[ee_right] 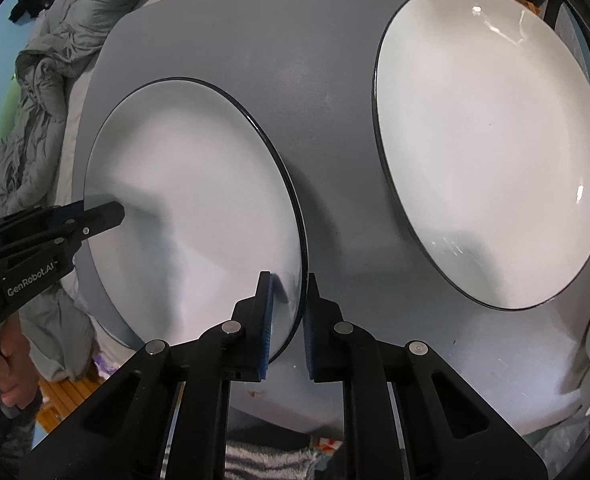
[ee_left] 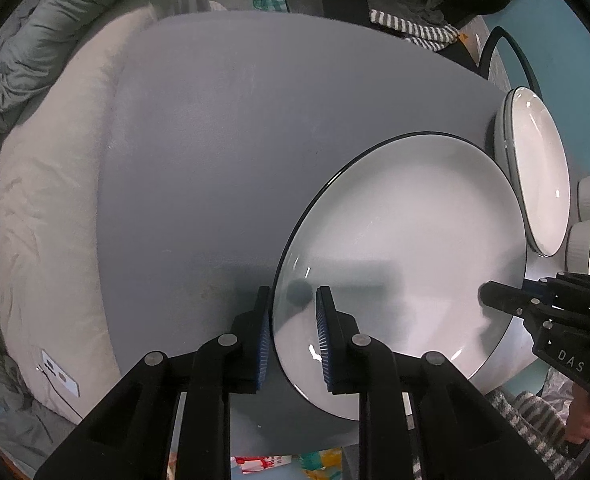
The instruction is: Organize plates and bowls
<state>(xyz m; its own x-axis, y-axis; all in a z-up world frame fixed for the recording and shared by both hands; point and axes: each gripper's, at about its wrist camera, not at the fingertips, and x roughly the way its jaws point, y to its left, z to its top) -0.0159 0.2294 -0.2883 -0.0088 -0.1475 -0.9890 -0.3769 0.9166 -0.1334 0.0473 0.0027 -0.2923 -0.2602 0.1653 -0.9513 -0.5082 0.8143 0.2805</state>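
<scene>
A large white plate with a dark rim [ee_left: 407, 248] lies on the grey table [ee_left: 215, 140]; it also shows in the right wrist view [ee_right: 199, 208]. My left gripper [ee_left: 293, 336] straddles its left rim, jaws closed onto the edge. My right gripper [ee_right: 289, 320] straddles the opposite rim, jaws closed onto it; it shows at the plate's right edge in the left wrist view [ee_left: 507, 296]. A second white plate [ee_right: 491, 152] lies to the right, also in the left wrist view [ee_left: 539, 172]. White ribbed bowls [ee_left: 589, 220] stand beyond it.
A grey quilt [ee_left: 55, 32] and beige bedding [ee_left: 43, 200] border the table's left side. A striped cloth [ee_left: 411, 28] and a dark chair [ee_left: 511, 52] sit at the far edge. The table's left half is bare grey surface.
</scene>
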